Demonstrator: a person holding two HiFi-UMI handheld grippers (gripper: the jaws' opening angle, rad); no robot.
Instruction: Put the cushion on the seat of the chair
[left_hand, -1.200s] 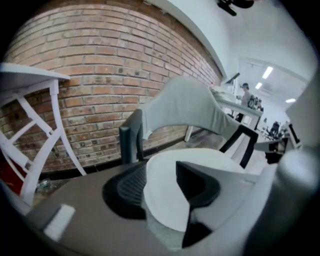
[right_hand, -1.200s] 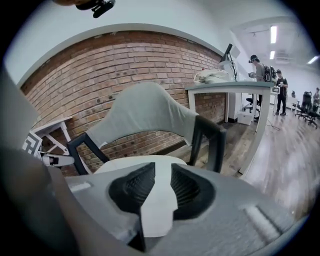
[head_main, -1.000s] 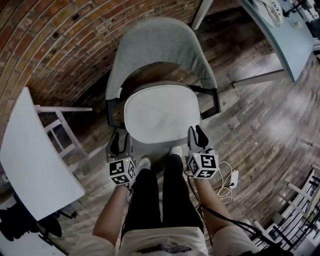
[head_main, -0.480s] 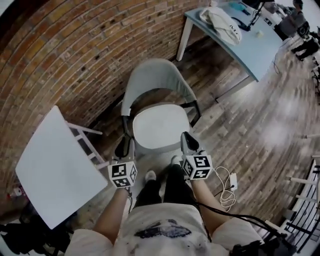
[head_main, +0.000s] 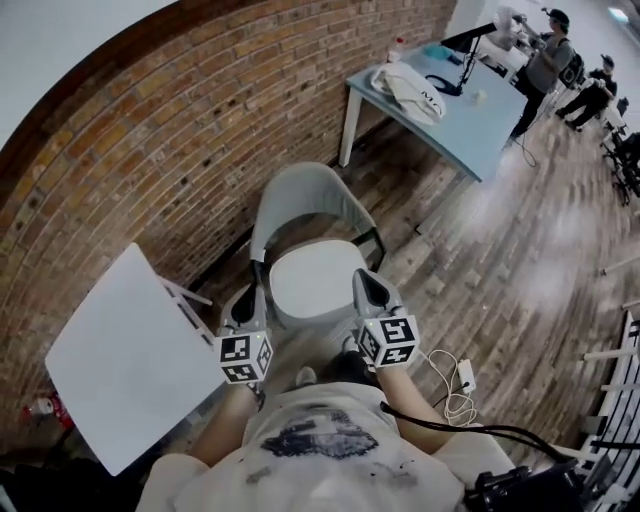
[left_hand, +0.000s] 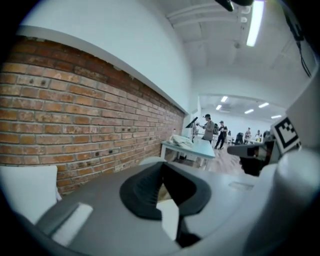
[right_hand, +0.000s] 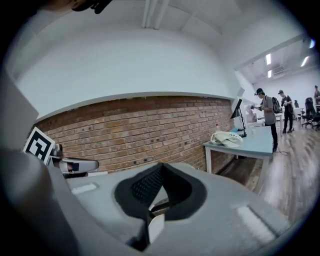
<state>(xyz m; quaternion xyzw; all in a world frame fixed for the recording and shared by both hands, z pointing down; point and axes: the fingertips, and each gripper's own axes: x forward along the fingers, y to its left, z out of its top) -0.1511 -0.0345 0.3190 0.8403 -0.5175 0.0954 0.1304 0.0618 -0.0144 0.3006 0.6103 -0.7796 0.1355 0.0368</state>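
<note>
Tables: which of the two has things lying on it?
The blue table beyond the chair, bearing a white bag; the white table nearby shows a bare top.

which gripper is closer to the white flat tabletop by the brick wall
Left. The left gripper sits just right of the white flat tabletop in the head view; the right gripper is farther, past the round white seat cushion.

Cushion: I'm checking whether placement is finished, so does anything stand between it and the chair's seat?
Nothing visible does. The white cushion lies flat on the seat of the grey chair, with nothing on top. The left tongs and right tongs are shut and empty, near its front edge.
</note>
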